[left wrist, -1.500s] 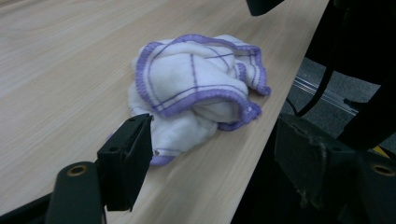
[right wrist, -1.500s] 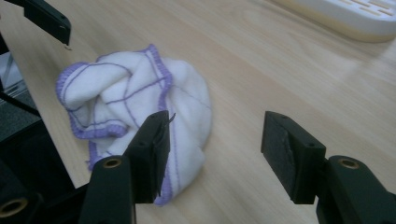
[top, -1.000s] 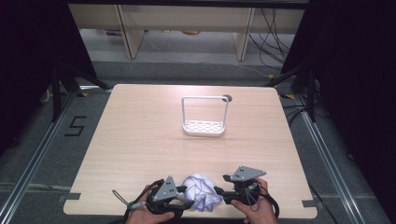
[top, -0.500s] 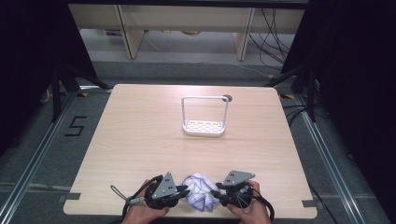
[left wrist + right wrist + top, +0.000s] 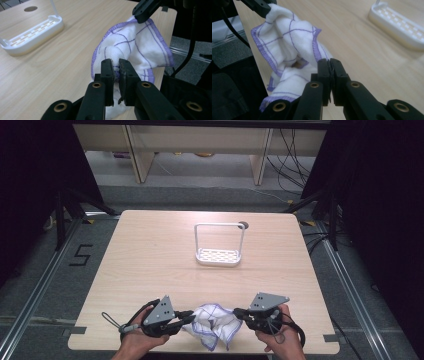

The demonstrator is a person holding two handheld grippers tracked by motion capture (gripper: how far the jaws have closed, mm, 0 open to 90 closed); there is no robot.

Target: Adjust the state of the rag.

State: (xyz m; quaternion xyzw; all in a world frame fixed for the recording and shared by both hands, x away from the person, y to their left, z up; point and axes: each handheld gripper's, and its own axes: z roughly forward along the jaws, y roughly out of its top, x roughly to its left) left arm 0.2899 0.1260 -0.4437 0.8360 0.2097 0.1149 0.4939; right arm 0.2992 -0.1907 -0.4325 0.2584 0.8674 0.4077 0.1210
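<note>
Both the left gripper (image 5: 186,319) and right gripper (image 5: 239,312) are clamped on the purple-checked cloth (image 5: 214,324) between them; spreading or folding remains.

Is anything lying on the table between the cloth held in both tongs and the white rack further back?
Nothing visible. Both tongs, left and right, are shut on the cloth, and bare table lies between it and the rack.
</note>
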